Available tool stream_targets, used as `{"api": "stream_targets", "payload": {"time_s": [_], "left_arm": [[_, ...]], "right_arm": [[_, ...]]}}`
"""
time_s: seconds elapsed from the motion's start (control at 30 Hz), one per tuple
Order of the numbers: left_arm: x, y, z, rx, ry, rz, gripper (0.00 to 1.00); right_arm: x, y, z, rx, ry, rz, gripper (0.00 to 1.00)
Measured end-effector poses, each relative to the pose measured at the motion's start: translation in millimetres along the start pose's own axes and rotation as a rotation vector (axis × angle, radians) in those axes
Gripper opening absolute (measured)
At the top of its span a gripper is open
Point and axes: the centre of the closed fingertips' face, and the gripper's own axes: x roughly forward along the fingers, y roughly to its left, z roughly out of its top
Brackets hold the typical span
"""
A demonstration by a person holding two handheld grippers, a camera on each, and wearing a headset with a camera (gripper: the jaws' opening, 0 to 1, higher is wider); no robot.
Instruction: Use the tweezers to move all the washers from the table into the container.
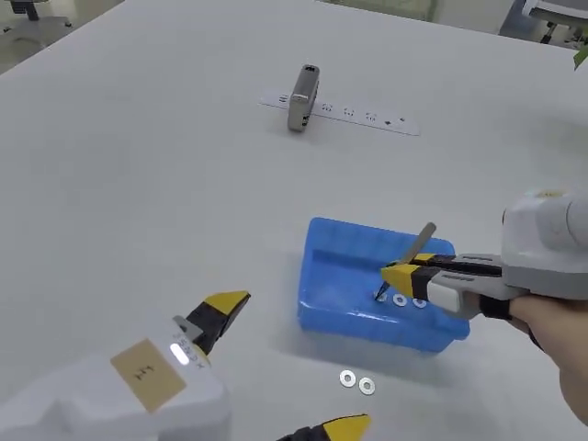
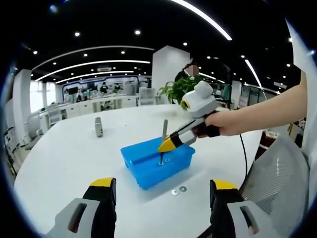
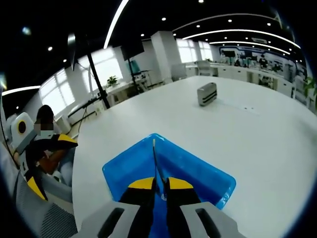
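- Right gripper (image 1: pixel 397 273): fingers (image 3: pixel 143 184) narrow, clamped on the tweezers (image 1: pixel 421 241). The tweezers are tilted, with the tip pointing down inside the blue container (image 1: pixel 322 266).
- Washers in the container (image 1: pixel 401 300): two, lying just beside the tweezer tip, below the right fingers.
- Left gripper (image 1: pixel 292 364): fingers (image 1: pixel 225 305) spread wide, holding nothing.
- Washers on the counter (image 1: pixel 356 381): two, side by side ahead of the left fingers, just outside the container's near wall.
- Counter (image 1: pixel 138 184): white.
- Grey device (image 1: pixel 303 96) and power strip (image 1: pixel 367 117): well beyond both sets of fingers.
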Motion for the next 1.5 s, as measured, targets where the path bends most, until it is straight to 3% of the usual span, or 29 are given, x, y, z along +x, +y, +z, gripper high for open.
{"api": "stream_targets", "payload": {"time_s": [0.77,1.5], "left_arm": [[0.1,-0.5,0.2,0.002,-0.001,-0.004,0.78],[0.7,-0.8,-1.1,0.0,0.0,-0.012,0.78]], "right_arm": [[-36.7,29.5,27.6,0.0,-0.138,0.014,0.04],[-45.0,59.6,6.3,0.045,-0.137,0.074,0.04]]}}
